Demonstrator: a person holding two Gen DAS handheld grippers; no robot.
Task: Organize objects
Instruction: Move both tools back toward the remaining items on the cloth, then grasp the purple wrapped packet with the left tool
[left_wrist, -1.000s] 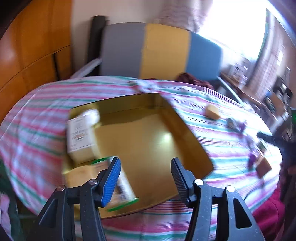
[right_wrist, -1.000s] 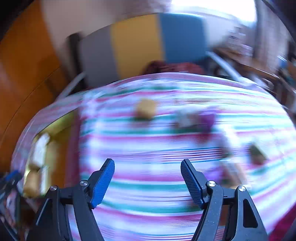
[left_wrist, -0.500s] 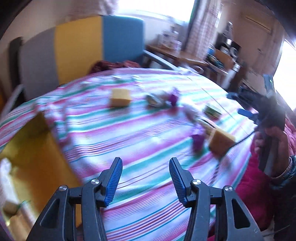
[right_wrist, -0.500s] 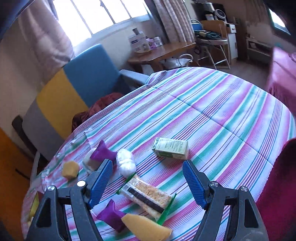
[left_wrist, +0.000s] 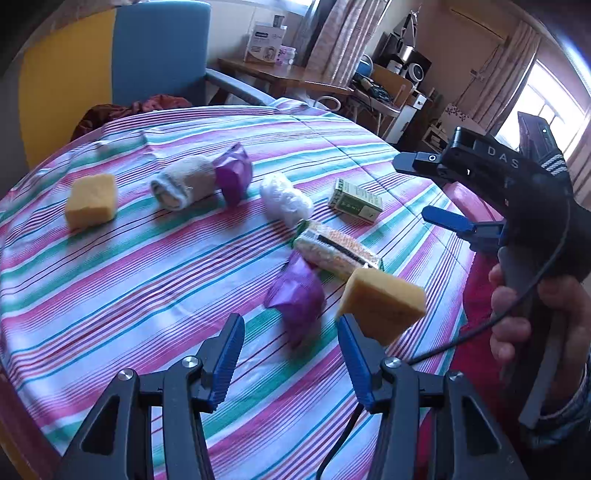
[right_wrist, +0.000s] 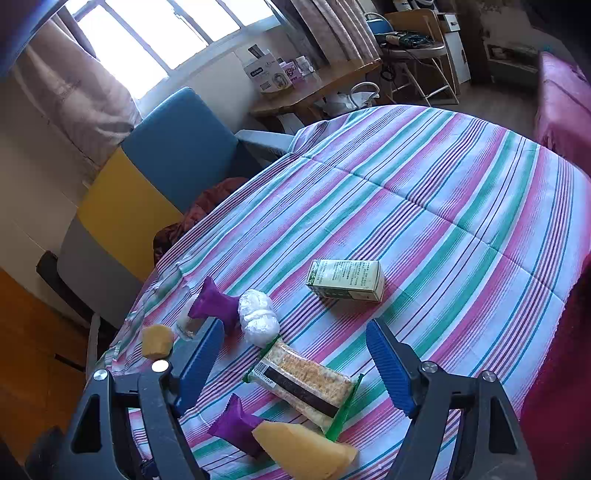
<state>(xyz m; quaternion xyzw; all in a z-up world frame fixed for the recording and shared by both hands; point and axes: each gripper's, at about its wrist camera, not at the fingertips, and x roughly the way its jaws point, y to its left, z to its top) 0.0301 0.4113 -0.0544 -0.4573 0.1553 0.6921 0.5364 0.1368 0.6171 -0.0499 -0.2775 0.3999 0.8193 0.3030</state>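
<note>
Left wrist view: left tool (left_wrist: 291, 350) hangs over the near edge of the striped surface (left_wrist: 110, 280), jaws apart w/ nothing between them; they closed in a little a moment back. Just beyond the tips lies a purple wrapper (left_wrist: 297, 295), and right beside it a yellow sponge wedge (left_wrist: 382, 304), whose corner shows behind the right blue pad. Past those, a cracker pack (left_wrist: 338, 253) w/ green trim, touching the purple wrapper's far end. Further on: a white wad (left_wrist: 286, 199), a green box (left_wrist: 355, 201), a second purple wrapper (left_wrist: 234, 173) against a rolled beige cloth (left_wrist: 183, 182), and a square yellow sponge (left_wrist: 91, 201) off by itself at left. At right, a hand (left_wrist: 535, 317) grips the right tool (left_wrist: 424, 188), held above the surface's edge, its jaws apart and empty.

Right wrist view: right tool (right_wrist: 295, 356) has jaws wide apart, just been opening, nothing clamped. The cracker pack (right_wrist: 306, 384) lies on the surface between the pads, but apart from both. Nearer the camera sit the purple wrapper (right_wrist: 236, 426) and sponge wedge (right_wrist: 306, 450), touching. White wad (right_wrist: 258, 317) is at the pack's far end; green box (right_wrist: 345, 280) sits apart to the right. Second purple wrapper (right_wrist: 214, 302) and the other sponge (right_wrist: 158, 341) are at left.
</note>
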